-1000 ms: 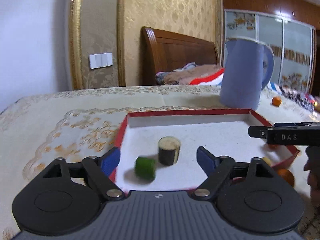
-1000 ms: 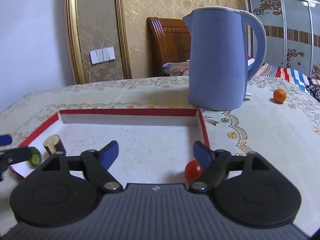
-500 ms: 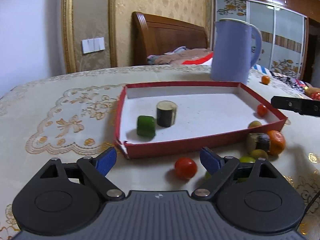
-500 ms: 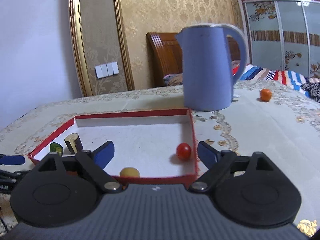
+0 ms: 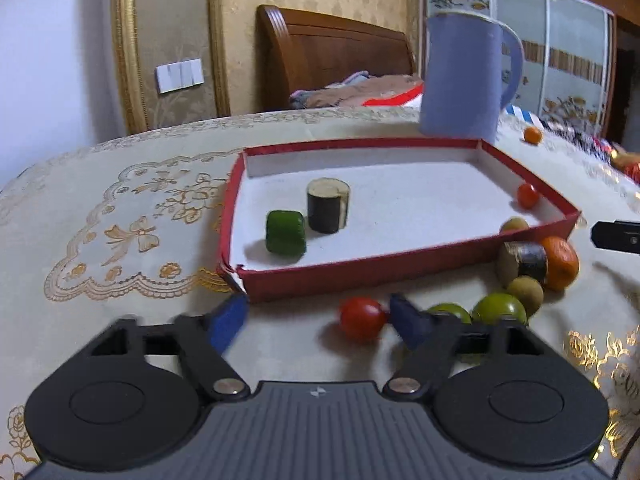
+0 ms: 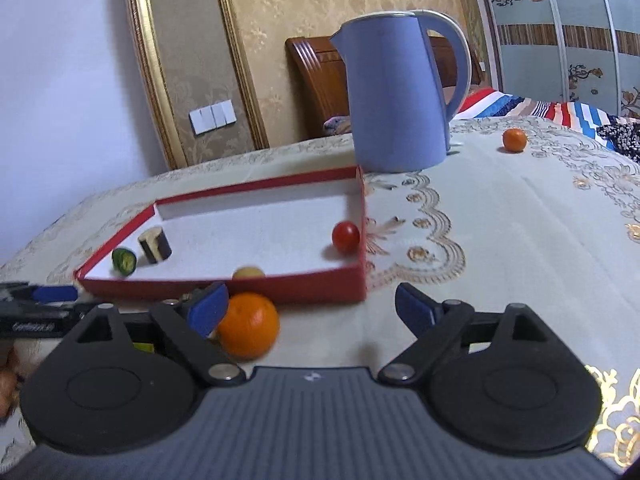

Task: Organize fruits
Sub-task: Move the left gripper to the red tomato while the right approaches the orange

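Observation:
A red tray (image 5: 360,270) with a white floor holds a green piece (image 5: 285,232), a dark cylinder (image 5: 328,206), a small red tomato (image 5: 527,195) and a yellowish fruit (image 5: 514,224). In front of the tray lie a red tomato (image 5: 361,318), two green fruits (image 5: 498,308), a kiwi (image 5: 526,290), a dark cylinder (image 5: 522,260) and an orange (image 5: 560,262). My left gripper (image 5: 318,318) is open and empty, just left of the tomato. My right gripper (image 6: 310,308) is open and empty; the orange (image 6: 248,326) sits by its left finger in front of the tray (image 6: 320,288).
A blue kettle (image 6: 400,92) stands behind the tray's far right corner, also in the left wrist view (image 5: 464,76). A small orange (image 6: 514,140) lies far right on the embroidered tablecloth (image 6: 500,220). A wooden headboard and a wardrobe are behind the table.
Both grippers have pulled back from over the tray to in front of its near wall. The loose fruit in front of the tray has come into view. Both stay open.

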A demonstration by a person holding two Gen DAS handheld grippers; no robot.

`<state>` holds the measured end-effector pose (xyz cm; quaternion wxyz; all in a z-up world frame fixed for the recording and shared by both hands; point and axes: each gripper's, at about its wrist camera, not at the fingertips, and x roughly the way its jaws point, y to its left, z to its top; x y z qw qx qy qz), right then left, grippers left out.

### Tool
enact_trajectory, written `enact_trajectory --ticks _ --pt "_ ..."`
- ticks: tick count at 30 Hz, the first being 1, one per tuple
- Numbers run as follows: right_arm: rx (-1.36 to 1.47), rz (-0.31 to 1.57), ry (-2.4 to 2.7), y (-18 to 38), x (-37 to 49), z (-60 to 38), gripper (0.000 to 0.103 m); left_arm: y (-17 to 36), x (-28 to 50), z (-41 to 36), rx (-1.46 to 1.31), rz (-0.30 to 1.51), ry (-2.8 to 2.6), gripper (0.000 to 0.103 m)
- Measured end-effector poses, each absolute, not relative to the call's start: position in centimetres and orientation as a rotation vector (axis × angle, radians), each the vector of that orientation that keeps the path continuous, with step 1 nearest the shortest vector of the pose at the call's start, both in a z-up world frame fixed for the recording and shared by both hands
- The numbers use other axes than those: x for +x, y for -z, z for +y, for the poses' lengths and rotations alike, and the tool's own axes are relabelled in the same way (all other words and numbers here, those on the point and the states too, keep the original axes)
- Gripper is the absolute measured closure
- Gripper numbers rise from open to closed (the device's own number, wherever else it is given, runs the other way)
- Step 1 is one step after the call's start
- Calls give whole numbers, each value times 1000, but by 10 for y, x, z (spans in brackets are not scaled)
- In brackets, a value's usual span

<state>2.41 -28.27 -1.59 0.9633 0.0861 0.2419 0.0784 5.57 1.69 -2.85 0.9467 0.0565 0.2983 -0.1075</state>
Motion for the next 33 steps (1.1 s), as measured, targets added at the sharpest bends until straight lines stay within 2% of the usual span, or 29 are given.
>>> enact_trajectory --ticks 5,8,14,16,18,21,33 --pt "80 504 -225 15 16 -267 17 32 56 6 178 617 227 49" --pt "80 531 -274 14 24 -259 28 33 55 5 180 616 239 55" --pt "63 574 -312 19 39 -249 28 32 57 4 192 613 249 57" --pt "95 607 -335 22 47 -250 34 32 57 3 195 611 250 57" --pt "113 635 -345 25 53 -251 41 32 57 4 189 611 261 70" --pt "115 642 -364 28 56 -250 48 32 57 4 189 610 268 73" --pt "104 590 -348 25 46 -250 63 31 57 5 179 608 260 73"
